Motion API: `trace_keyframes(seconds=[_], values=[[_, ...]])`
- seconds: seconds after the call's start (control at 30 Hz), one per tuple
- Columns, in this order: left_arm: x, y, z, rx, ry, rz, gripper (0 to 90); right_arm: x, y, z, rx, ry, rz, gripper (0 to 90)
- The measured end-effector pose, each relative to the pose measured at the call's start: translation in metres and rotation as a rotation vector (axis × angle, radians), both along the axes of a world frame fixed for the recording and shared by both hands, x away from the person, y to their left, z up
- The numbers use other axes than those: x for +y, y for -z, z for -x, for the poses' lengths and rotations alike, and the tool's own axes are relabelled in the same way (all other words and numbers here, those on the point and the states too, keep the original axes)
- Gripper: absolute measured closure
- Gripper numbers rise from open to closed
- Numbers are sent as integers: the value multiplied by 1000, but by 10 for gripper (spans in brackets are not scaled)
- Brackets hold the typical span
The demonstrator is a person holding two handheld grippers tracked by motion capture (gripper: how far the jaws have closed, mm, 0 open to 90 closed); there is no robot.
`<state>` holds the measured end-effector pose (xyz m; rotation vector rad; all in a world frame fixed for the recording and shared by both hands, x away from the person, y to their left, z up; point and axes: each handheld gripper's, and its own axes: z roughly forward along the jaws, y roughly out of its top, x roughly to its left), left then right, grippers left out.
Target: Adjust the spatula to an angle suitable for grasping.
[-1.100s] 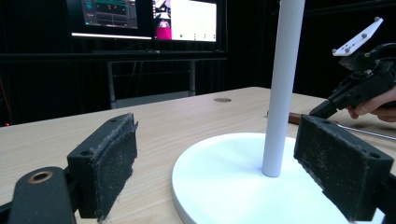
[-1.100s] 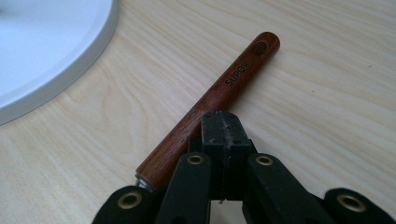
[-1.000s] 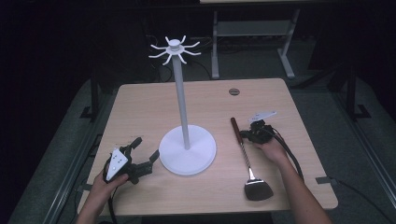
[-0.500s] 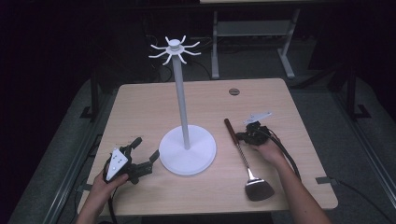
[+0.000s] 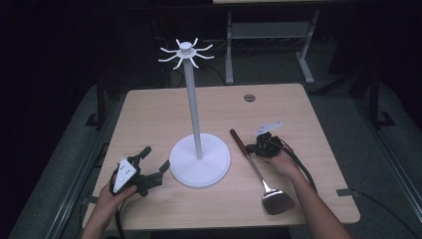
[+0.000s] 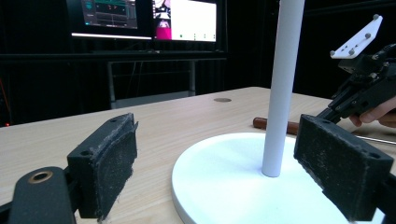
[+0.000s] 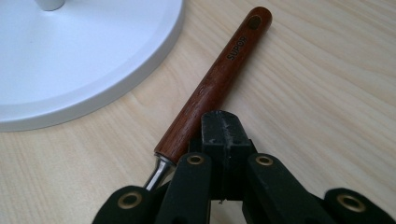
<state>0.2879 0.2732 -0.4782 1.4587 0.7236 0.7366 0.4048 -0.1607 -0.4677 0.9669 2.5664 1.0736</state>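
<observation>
- Right claw (image 5: pixel 255 148) is fully closed, pads pressed together right at the spatula's (image 5: pixel 259 172) wooden handle, not gripping it.
- Spatula lies flat on the tabletop (image 5: pixel 149 112), just right of the white stand (image 5: pixel 199 159).
- Left claw (image 5: pixel 152 164) sits wide open, nothing in it, facing the stand's base.

- A metal spatula with a dark reddish wooden handle (image 5: pixel 242 143) and a thin steel shaft lies flat on the pale wooden table, just right of the white round stand base.
- Its handle end points away; its steel blade (image 5: pixel 276 201) lies near the table's front edge.
</observation>
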Motion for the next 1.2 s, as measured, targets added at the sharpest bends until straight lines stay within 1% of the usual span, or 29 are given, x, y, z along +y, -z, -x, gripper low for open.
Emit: trace_keyframes(seconds=[0.47,0.67,0.77,0.83,0.9,0.93,0.97,1.0,1.03,1.07,1.1,1.13,1.2], values=[[0,0,0,0,0,1,126,12,0,5,9,-48,6,899],[0,0,0,0,0,1,126,16,0,7,2,-71,5,899],[0,0,0,0,0,1,126,17,0,7,8,-75,5,899],[0,0,0,0,0,1,126,18,-1,9,1,-76,16,899],[0,0,0,0,0,2,126,17,-3,10,-7,-69,17,899],[0,0,0,0,0,2,126,12,-10,14,-6,-58,0,899],[0,0,0,0,0,2,126,12,-10,14,-6,-58,0,899],[0,0,0,0,0,3,126,9,-13,18,-7,-49,-2,899],[0,0,0,-1,0,4,126,4,-19,28,-15,-48,-6,898],[0,0,0,-1,-1,5,126,2,-20,35,-5,-42,-2,898],[0,0,0,-1,-1,5,126,2,-20,35,-5,-42,-2,898],[0,0,0,-1,-1,4,126,0,-21,40,0,-43,7,899],[0,0,0,-6,0,1,126,-3,-23,53,7,-49,7,899]])
